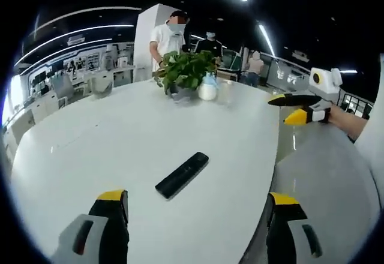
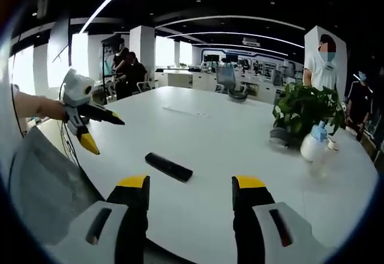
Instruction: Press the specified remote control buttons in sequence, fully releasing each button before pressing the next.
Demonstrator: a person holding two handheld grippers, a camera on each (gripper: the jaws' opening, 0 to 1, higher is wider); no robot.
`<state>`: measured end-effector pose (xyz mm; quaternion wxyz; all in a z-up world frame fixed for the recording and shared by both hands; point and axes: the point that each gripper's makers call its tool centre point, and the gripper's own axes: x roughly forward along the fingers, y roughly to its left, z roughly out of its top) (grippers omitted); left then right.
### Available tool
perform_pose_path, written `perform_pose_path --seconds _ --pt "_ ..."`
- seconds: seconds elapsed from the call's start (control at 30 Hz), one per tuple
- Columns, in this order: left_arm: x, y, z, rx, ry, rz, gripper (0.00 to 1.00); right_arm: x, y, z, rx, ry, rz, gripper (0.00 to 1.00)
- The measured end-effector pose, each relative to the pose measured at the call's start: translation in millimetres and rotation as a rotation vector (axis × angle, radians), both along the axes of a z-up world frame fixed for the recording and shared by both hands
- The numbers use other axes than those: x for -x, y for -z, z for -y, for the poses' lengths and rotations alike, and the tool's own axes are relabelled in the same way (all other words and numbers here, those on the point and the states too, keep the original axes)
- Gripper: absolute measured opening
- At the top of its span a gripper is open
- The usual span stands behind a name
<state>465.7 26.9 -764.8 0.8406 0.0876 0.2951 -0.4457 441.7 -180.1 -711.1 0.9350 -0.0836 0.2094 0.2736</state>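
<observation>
Black remote control (image 1: 182, 174) lies flat on the white table (image 1: 120, 138), both grippers held off it with jaws wide and empty.

The remote looks slim, rigid and light, likely to skid on the glossy top, so a fingertip press straight down from above suits it better than a grasp. The left gripper (image 2: 99, 131) and right gripper (image 1: 300, 108) hover near it. Well beyond the remote stand a potted plant (image 1: 187, 72) and a white spray bottle (image 1: 207, 87); nothing blocks the approach.

My left gripper (image 1: 198, 207) has black fingers (image 1: 112, 216) capped with yellow tips, set on grey bases with dark slots. My right gripper (image 2: 189, 201) looks the same: black fingers (image 2: 249, 213), yellow caps, grey slotted bases, and a white housing behind.
</observation>
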Motion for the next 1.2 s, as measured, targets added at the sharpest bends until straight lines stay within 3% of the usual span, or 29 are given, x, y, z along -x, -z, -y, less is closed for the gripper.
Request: perform_pose_path --seconds 0.4,0.63,1.2 --pt "-11.8 10.4 4.4 -0.019 0.025 -0.032 0.99 0.1 1.2 1.5 0.009 -0.007 0.002 0.57" --pt "-16.3 19.7 13.5 -0.071 0.078 -0.044 0.99 0.1 1.1 3.2 0.006 -0.003 0.005 0.57" --pt "-25.9 33.0 33.4 -0.105 0.166 -0.071 0.96 -0.3 0.5 5.0 0.015 0.005 0.010 0.55"
